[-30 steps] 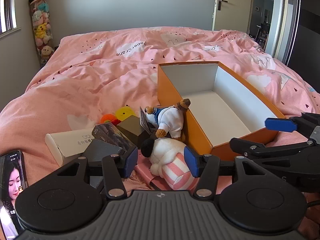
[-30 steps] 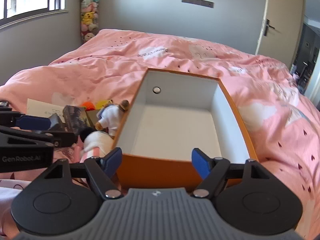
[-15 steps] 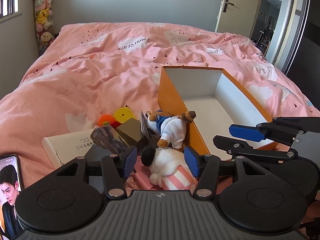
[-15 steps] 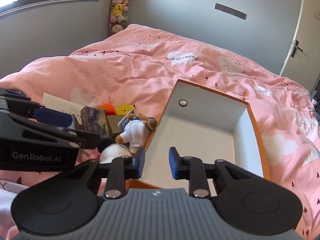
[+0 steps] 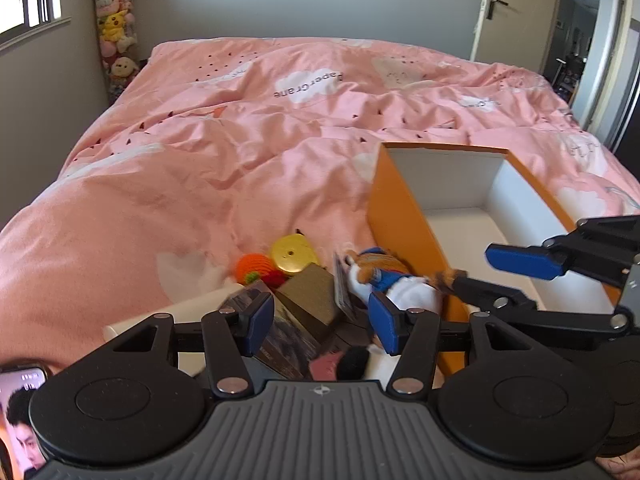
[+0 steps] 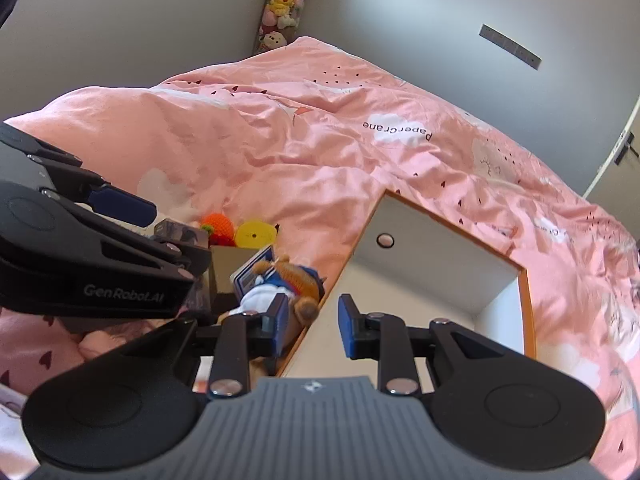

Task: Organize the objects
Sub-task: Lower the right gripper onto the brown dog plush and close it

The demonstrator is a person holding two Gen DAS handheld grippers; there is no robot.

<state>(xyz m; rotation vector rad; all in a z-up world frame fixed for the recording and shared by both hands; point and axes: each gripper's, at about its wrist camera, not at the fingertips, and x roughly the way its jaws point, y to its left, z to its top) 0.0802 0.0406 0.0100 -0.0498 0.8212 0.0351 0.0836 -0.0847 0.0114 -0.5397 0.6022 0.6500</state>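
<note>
An orange box with a white inside lies open and empty on the pink bed. A pile of small things lies at its left wall: a bear plush in a white and blue top, a brown block, a dark printed box, an orange ball and a yellow disc. My left gripper is open over the pile. My right gripper is partly open, its fingers on either side of the box's left wall, beside the bear.
A white flat box and a phone with a lit screen lie at the near left. A tall holder of plush toys stands in the far left corner. A door is at the far right.
Both grippers moved forward and left toward the pile. The right gripper narrowed from wide open and now sits over the box's left wall by the bear.
</note>
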